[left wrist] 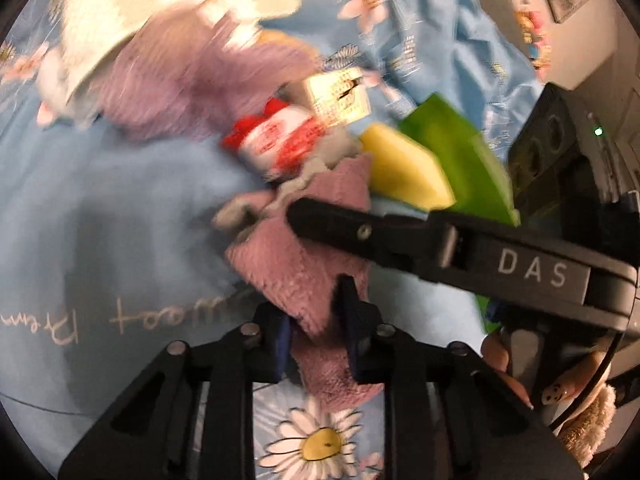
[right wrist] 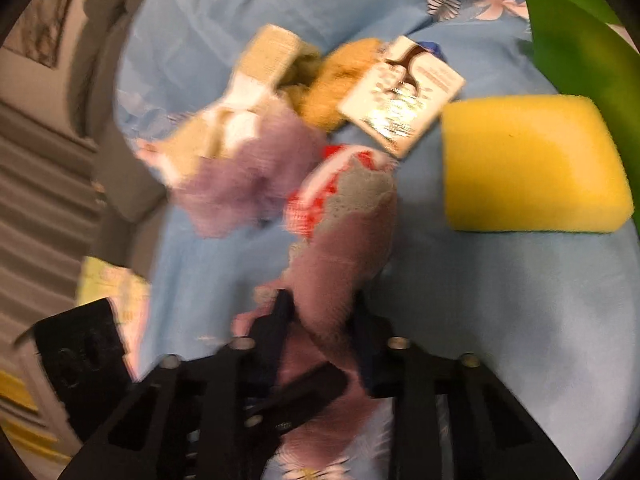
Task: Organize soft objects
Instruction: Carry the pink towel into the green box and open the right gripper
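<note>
The pink towel (left wrist: 304,268) is a fuzzy, mauve-pink piece of terry cloth, bunched into a loose roll with a grey lace-like trim (right wrist: 360,196) along its far edge. It lies on the light blue bedsheet (left wrist: 120,200), which is printed with daisies and pale script, and it is caught at its near end by both tools. The left tool (left wrist: 316,340) is clenched on it, the cloth squeezed between the dark pads and spilling out below them toward a printed daisy. The right tool (right wrist: 322,332) is likewise clamped on the same cloth, with the towel rising out from between its pads; in the left wrist view one black finger of the right tool lies across the towel. Just past the towel's far end sits a red and white soft item (left wrist: 276,140), blurred. Beyond it lie a lilac fluffy cloth (left wrist: 180,80) and a white plush shape (left wrist: 120,12). To the right, a yellow sponge (right wrist: 532,164) rests on the sheet just beside a green sheet-like object (right wrist: 580,32), and a small printed card (right wrist: 404,96) lies near an ochre cloth (right wrist: 340,80).
</note>
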The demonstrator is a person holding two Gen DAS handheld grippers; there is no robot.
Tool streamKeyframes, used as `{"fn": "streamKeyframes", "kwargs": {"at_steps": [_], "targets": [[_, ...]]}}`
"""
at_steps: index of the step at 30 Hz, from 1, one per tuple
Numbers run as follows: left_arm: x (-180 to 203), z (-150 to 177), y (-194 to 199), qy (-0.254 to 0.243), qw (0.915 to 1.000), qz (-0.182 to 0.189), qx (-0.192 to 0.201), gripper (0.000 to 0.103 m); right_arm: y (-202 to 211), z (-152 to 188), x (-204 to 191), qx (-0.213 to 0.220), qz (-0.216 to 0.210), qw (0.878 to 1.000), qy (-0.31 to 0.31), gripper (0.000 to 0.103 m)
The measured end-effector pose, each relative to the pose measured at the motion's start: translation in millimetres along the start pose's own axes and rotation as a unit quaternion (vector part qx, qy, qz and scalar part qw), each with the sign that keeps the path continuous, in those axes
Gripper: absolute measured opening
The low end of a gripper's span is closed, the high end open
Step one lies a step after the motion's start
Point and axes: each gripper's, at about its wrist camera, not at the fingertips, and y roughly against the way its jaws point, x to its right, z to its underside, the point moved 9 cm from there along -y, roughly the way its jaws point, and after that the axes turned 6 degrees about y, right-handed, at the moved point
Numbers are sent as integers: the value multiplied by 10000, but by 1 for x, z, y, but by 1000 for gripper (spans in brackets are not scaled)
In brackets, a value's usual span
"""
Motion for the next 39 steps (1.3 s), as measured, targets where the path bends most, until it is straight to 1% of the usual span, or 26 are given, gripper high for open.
{"fn": "streamKeyframes", "kwargs": {"at_steps": [1,4,5,7,9,12,15,16,18,20,22,23,26,29,31,33,34,35,36,37,38,39], "targets": [[7,-3,6,-94,9999,53,99,18,9,-3,-4,151,-67,9999,28,29],[40,-15,20,-531,9976,214,396,18,48,-16,-9,733,5,9972,162,29],[49,-17,22,-600,9968,310,433,18,67,-21,-7,985,72,9950,148,29],[74,-25,25,-669,9948,608,464,18,91,-27,-5,1307,109,9913,92,29],[102,-30,22,-864,9918,802,497,18,123,-31,4,1723,170,9849,48,29],[150,-30,13,-1286,9848,1078,454,18,165,-33,18,2221,538,9735,-41,29],[190,-26,-1,-1505,9774,1462,270,18,210,-30,46,2682,1001,9578,-274,29],[202,-26,-8,-1557,9751,1566,193,18,221,-27,54,2776,1124,9534,-366,29],[223,-21,-22,-1640,9706,1762,-2,18,237,-25,72,2890,1337,9465,-529,29],[242,-14,-39,-1670,9668,1918,-248,18,251,-19,97,2985,1666,9363,-808,29],[254,-6,-57,-1682,9651,1953,-472,18,257,-14,118,3003,1827,9303,-1053,29],[260,-2,-69,-1727,9652,1875,-589,18,258,-12,133,2971,1822,9288,-1258,29],[269,8,-88,-1830,9656,1670,-791,18,255,-6,164,2855,1714,9280,-1669,29],[272,13,-103,-1874,9665,1498,-913,20,256,-2,182,2787,1762,9247,-1903,29],[272,13,-114,-1852,9686,1354,-958,25,255,1,193,2728,1922,9201,-2051,29],[269,12,-117,-1767,9724,1218,-916,34,252,3,201,2646,2046,9167,-2184,29],[268,9,-116,-1706,9746,1184,-837,41,251,4,202,2605,2071,9170,-2199,33],[265,7,-112,-1689,9762,1136,-750,45,251,3,202,2604,2081,9171,-2187,46],[262,4,-110,-1702,9773,1074,-662,53,253,5,201,2657,2083,9155,-2189,55],[260,1,-105,-1735,9780,1020,-553,59,255,4,200,2747,2087,9139,-2140,76],[257,-3,-99,-1742,9795,921,-412,72,259,2,197,2883,2114,9105,-2078,86],[255,-7,-93,-1726,9811,841,-262,81,263,2,194,2984,2136,9082,-2015,87]]}}
